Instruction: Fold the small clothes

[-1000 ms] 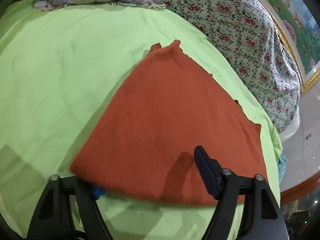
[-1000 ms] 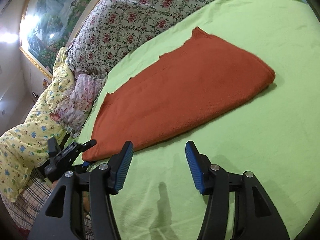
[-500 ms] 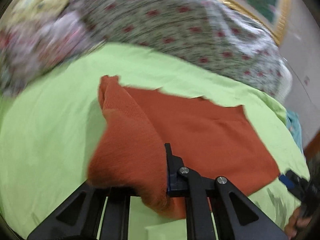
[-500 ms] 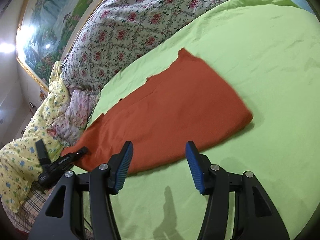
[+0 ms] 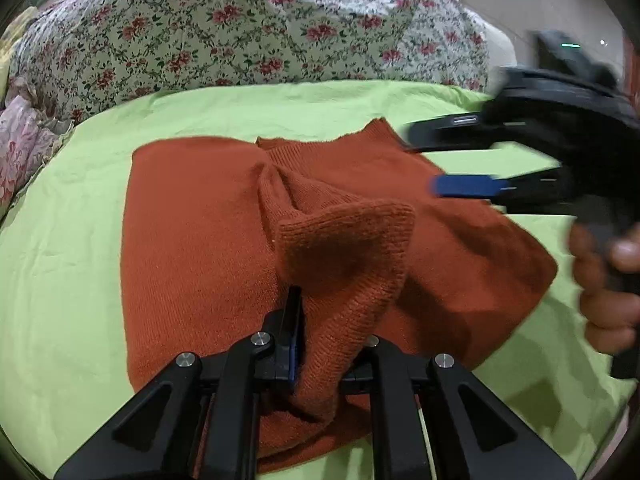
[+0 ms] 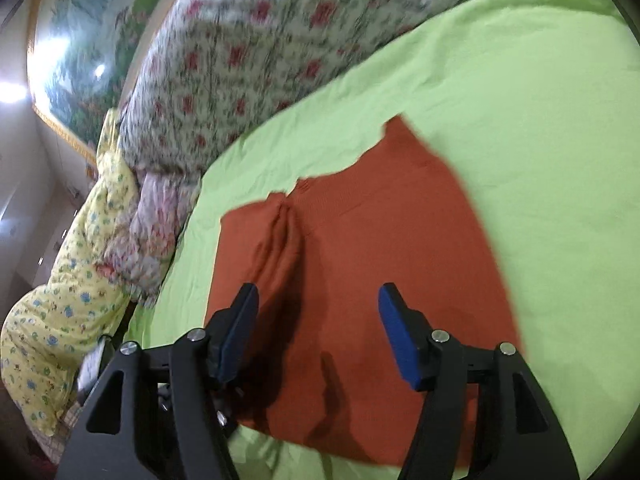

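An orange-red knit garment (image 5: 200, 240) lies on the green sheet (image 5: 60, 280). My left gripper (image 5: 332, 344) is shut on a bunched corner of it (image 5: 348, 256), lifted and carried over the rest of the cloth. My right gripper (image 6: 316, 324) is open and empty, hovering over the garment (image 6: 360, 248). It also shows blurred at the right of the left wrist view (image 5: 464, 160), above the garment's far right part. A raised fold runs up the cloth (image 6: 280, 236).
A floral quilt (image 5: 240, 28) is heaped along the far side of the bed. A pink floral pillow (image 5: 20, 148) and a yellow patterned blanket (image 6: 60, 320) lie at the left. A framed painting (image 6: 80, 60) hangs behind.
My left gripper closed on the garment's near corner, lifted it and swung it across, folding the cloth over itself. My right gripper moved in over the garment, still open.
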A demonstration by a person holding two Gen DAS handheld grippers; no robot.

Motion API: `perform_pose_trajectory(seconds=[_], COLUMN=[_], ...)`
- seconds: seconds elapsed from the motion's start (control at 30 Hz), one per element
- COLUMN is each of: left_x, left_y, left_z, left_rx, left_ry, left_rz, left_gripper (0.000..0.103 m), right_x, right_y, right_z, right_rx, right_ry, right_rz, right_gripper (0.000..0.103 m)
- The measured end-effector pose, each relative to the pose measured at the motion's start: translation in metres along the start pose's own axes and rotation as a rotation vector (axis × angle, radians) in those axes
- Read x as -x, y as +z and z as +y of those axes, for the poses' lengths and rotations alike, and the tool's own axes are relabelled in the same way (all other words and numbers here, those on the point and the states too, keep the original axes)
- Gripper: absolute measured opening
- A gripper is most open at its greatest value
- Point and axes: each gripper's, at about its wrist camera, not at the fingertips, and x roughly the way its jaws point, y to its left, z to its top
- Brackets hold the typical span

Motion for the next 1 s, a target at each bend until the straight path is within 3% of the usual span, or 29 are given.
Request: perform_pose_trajectory(seconds=[0.23,0.37,0.4,0.47,0.53,0.63,0.73,0.87,1.0], left_x=[0.004,0.006,0.008,0.014,0.024,0.030,0.018,-0.013,-0.036], left_y=[0.004,0.003,0.003,0.009,0.019,0.041,0.052,0.050,0.042], left_z=[0.007,0.003,0.002,-0.001,-0.008,-0.035,-0.063,-0.088,-0.105], left_rx=[-0.007,-0.035,-0.040,-0.050,-0.062,-0.086,-0.089,-0.079,-0.089], left_ry=[-0.017,0.001,0.006,-0.007,-0.041,-0.105,-0.145,-0.192,-0.186], left_rz=[-0.006,-0.014,-0.017,-0.027,-0.060,-0.097,-0.091,-0.023,0.020], left_gripper=[0.011,0.011,0.011,0.011,0.011,0.011,0.011,0.011,0.011], right_x=[-0.102,-0.138,-0.142,-0.149,-0.136,-0.088,-0.045,-0.027,-0.030], right_y=[0.027,0.034,0.035,0.036,0.043,0.060,0.077,0.087,0.081], right_z=[0.022,0.046,0.051,0.062,0.063,0.061,0.047,0.007,-0.032], right_rx=[0.021,0.088,0.113,0.178,0.198,0.230,0.258,0.223,0.181], right_ry=[0.101,0.146,0.142,0.082,0.088,0.131,0.085,-0.013,-0.066], right_rz=[0.232,0.298,0.301,0.330,0.312,0.214,0.141,0.144,0.159], right_gripper=[0.067,0.064,0.043,0.015,0.014,0.013,0.013,0.013,0.013])
